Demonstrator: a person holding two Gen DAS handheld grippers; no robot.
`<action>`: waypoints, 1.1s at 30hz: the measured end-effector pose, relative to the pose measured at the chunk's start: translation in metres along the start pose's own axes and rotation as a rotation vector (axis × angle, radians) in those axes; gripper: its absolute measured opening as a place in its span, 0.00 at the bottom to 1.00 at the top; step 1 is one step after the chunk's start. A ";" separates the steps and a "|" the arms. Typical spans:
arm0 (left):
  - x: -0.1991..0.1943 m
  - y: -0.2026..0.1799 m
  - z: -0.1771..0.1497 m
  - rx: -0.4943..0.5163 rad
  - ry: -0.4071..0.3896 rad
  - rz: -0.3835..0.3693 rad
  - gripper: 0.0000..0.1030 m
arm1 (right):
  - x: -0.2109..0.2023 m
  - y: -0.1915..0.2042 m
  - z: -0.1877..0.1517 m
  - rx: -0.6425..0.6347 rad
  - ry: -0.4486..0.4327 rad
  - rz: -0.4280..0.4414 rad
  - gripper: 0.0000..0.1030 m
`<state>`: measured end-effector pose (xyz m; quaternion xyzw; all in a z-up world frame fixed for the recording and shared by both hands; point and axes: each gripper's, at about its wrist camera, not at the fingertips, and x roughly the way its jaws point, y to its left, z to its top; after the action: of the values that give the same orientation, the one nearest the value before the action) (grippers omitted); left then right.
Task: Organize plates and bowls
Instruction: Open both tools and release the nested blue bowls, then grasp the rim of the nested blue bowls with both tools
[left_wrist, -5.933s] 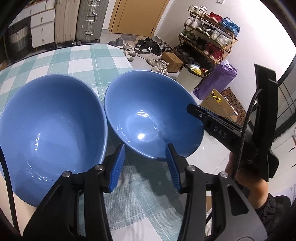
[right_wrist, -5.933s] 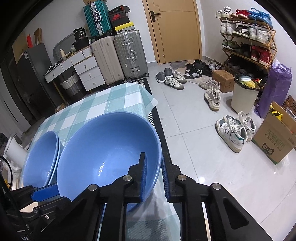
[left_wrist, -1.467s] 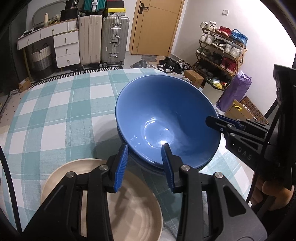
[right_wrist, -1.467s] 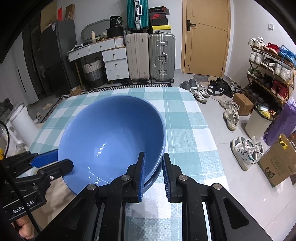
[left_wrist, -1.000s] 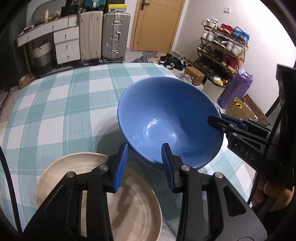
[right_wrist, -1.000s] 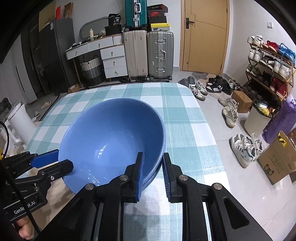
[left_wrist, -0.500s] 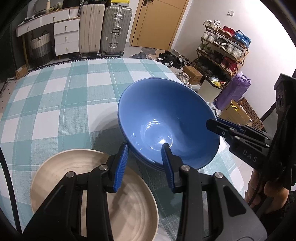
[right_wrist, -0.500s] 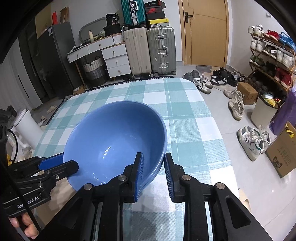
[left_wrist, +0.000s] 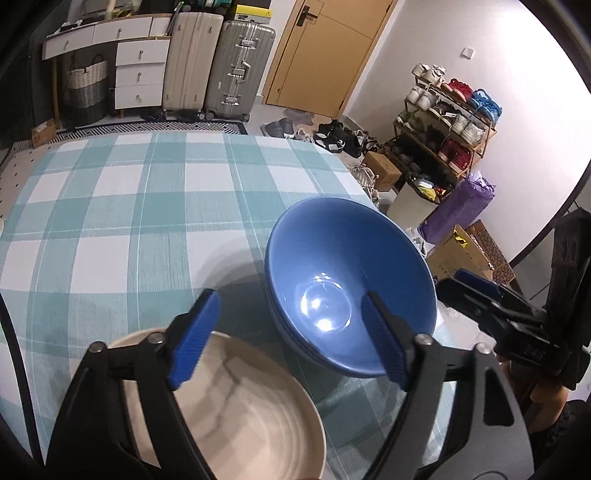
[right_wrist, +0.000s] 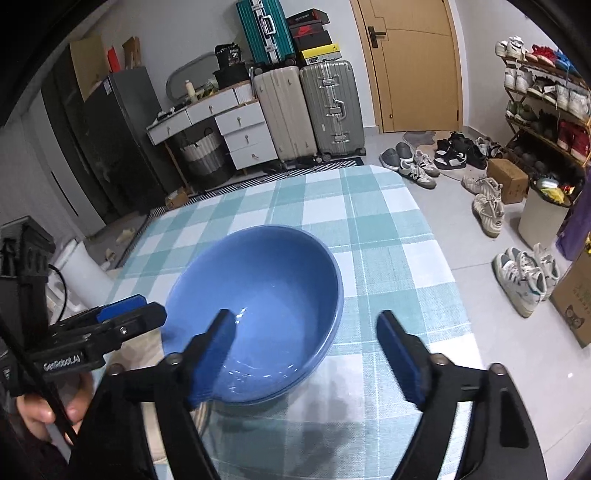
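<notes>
Blue bowls sit nested as one stack on the table, near its edge on the shoe-rack side; layered rims show at the stack's lower edge in both views. Beige plate lies just beside the bowls, on the side nearer the left gripper.

Left gripper: jaws wide open, nothing between them, one finger above the plate, the other in front of the bowls' rim. Whether it touches the rim, cannot tell.

Right gripper: jaws wide open, empty, one finger in front of the bowls' near wall, the other over bare checked cloth beside the bowls.

Text: right view reads "GenRobot.AI" on the left gripper's body, held by a hand. The lettering on the right gripper is not legible in the left view. A black box on the suitcases beyond the bowls carries a red Nike swoosh.

View differences: the plate is clear only in the left view; in the right view just a pale sliver shows beside the bowls. The teal suitcase shows in full only in the right view.
</notes>
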<state>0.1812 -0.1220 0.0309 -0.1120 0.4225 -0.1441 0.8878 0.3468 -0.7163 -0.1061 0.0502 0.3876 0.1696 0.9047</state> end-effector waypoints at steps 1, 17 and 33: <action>0.002 0.000 0.001 0.004 0.001 0.004 0.77 | 0.001 -0.002 -0.002 0.009 0.002 -0.002 0.84; 0.050 -0.002 0.000 0.017 0.087 0.013 0.99 | 0.031 -0.018 -0.024 0.134 0.041 0.062 0.81; 0.084 -0.004 0.005 0.007 0.159 0.012 0.48 | 0.046 -0.018 -0.022 0.170 0.058 0.112 0.39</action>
<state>0.2346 -0.1546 -0.0253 -0.0946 0.4918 -0.1488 0.8527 0.3655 -0.7184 -0.1569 0.1436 0.4231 0.1878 0.8747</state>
